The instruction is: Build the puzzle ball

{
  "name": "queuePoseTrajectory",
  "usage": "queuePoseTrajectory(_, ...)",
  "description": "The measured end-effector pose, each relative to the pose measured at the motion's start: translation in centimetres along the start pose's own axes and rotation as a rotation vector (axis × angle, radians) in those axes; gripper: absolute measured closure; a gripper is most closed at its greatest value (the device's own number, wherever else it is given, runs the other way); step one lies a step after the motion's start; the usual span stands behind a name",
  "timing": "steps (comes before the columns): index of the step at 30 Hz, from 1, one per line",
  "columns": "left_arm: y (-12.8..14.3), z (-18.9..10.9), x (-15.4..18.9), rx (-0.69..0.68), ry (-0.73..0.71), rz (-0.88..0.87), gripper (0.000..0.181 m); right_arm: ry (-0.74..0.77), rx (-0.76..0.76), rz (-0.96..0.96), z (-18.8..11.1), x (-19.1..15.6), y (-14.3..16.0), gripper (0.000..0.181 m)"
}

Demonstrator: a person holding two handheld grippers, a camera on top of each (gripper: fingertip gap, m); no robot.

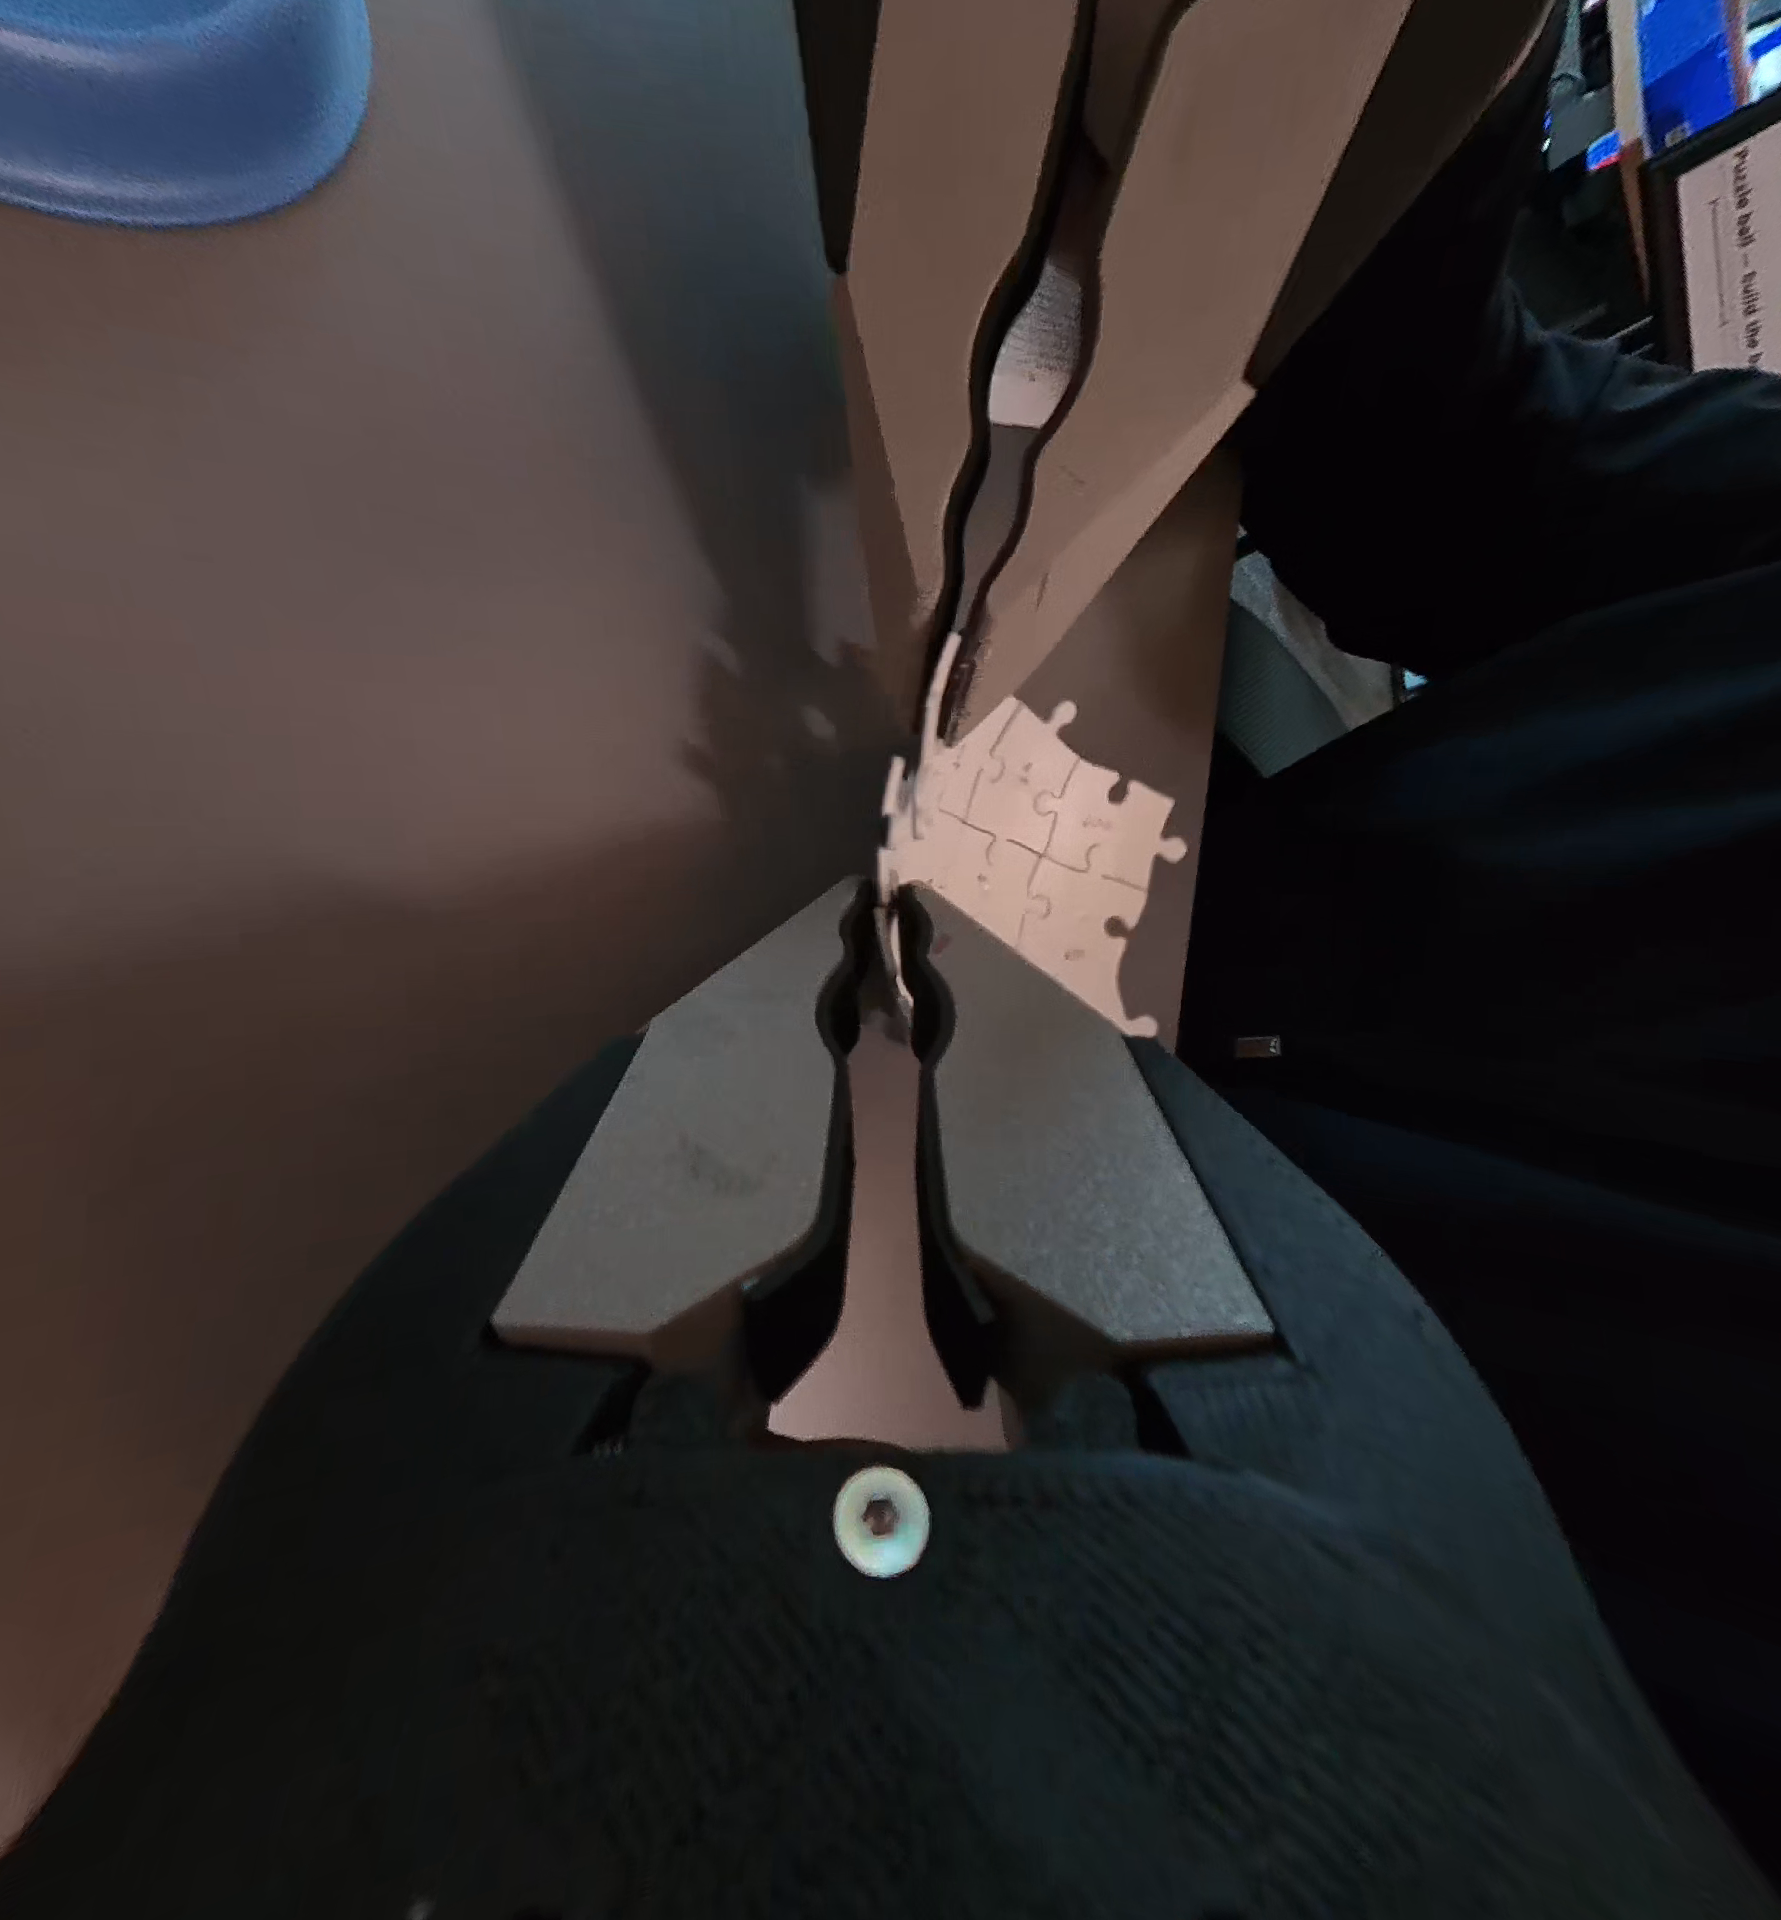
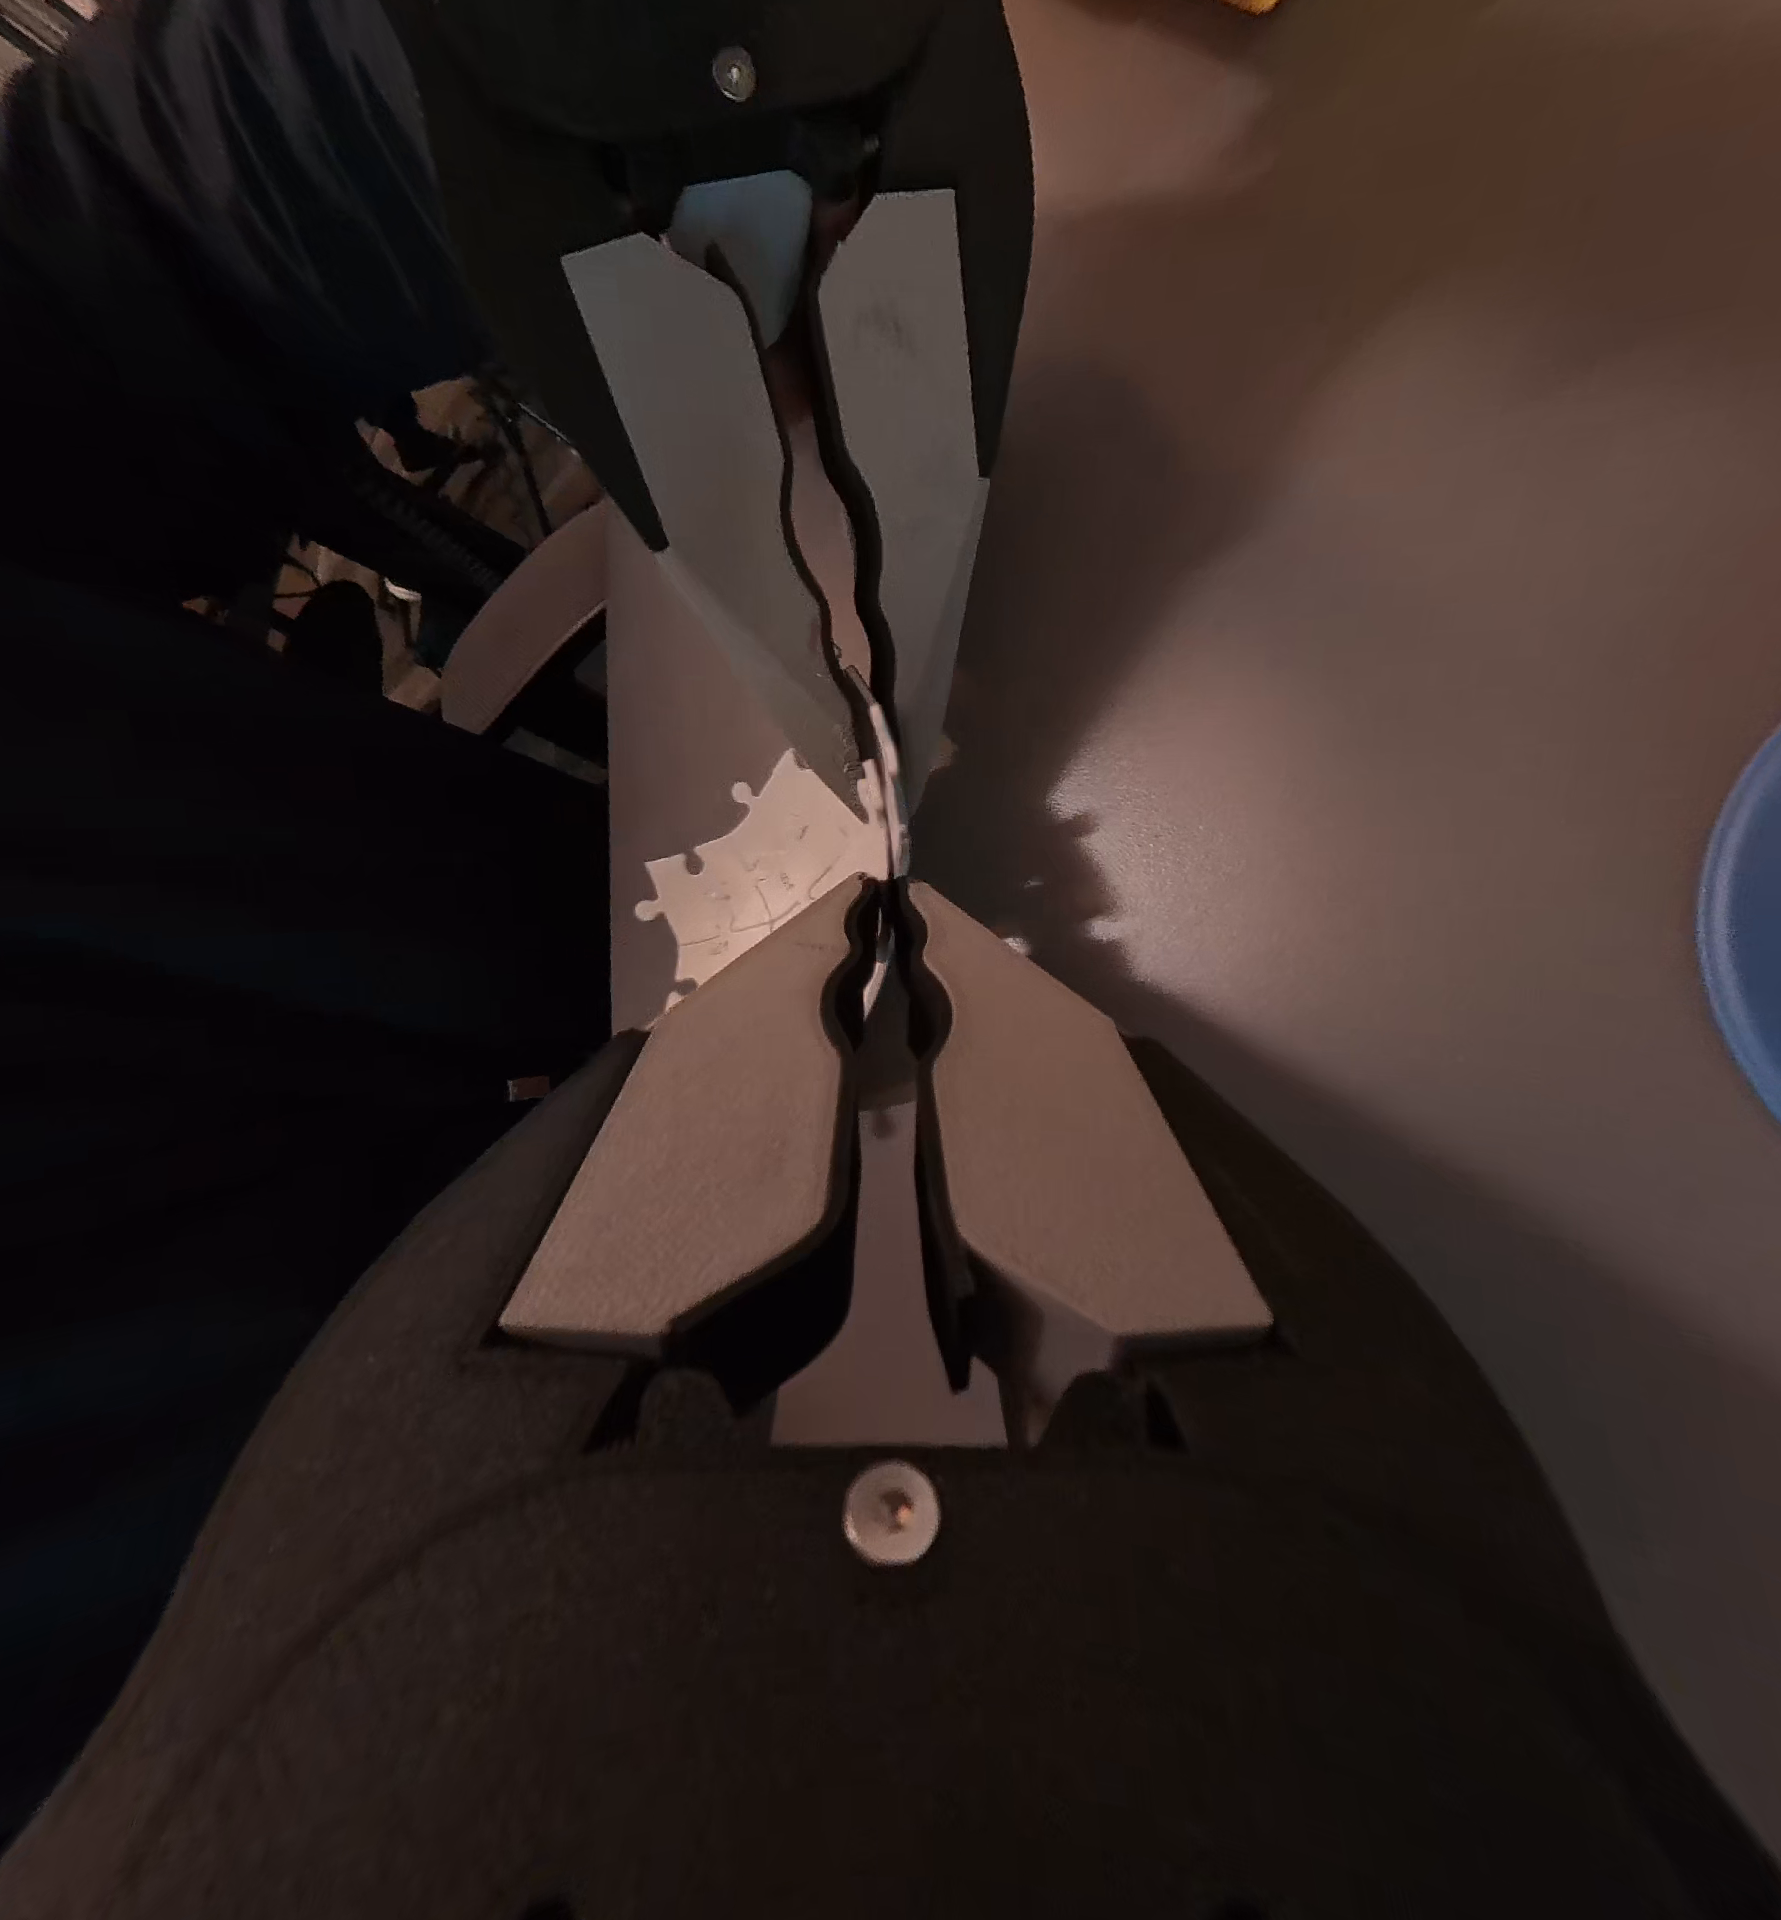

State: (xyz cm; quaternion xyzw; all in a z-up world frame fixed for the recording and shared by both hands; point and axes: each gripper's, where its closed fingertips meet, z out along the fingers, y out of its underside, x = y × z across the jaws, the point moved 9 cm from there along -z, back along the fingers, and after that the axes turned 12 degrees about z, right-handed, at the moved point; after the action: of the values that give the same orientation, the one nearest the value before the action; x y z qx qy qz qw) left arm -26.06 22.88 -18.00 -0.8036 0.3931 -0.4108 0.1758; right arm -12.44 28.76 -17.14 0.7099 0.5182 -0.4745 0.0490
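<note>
Puzzle section [image 1: 1057, 842]: pale, thin, matte sheet of interlocked pieces with knobbed edges; held in the air above the brown table [image 1: 294, 727], between both grippers.
Left gripper [image 1: 886, 904]: grey textured fingers with wavy black inner edges, clenched on the sheet's edge.
Right gripper [image 2: 891, 894]: same build, clamped on the same sheet's edge, tips opposing the left's.
Orientation: sheet extends toward the person; long axis unclear.
Blue dish [image 2: 1769, 935]: smooth, on table, well apart.

The puzzle sheet [image 1: 1062, 831] was pale pinkish-white with thin jigsaw-cut lines. Both grippers had grey fingers [image 1: 720, 1164] on black bodies. The table [image 1: 294, 727] looked dull brown, and the bowl [image 2: 1779, 935] was blue.
</note>
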Motion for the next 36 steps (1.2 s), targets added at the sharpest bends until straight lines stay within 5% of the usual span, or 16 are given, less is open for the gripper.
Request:
queuePoseTrajectory(16, 0.1, -0.2, 1.3, 0.019, -0.079, -0.044, 0.174, 0.130, -0.023, -0.068, 0.1, -1.0, 0.2, 0.181)
queuePoseTrajectory(27, -0.5, 0.4, 1.7, 0.024, -0.068, -0.020, 0.181, 0.022, -0.047, -0.056, 0.1, -0.9, 0.7, 0.181)
queuePoseTrajectory(36, -0.3, 1.6, 2.1, -0.016, 0.029, -0.044, 0.167, -0.003, -0.065, -0.031, 0.2, -0.9, 1.1, 0.181)
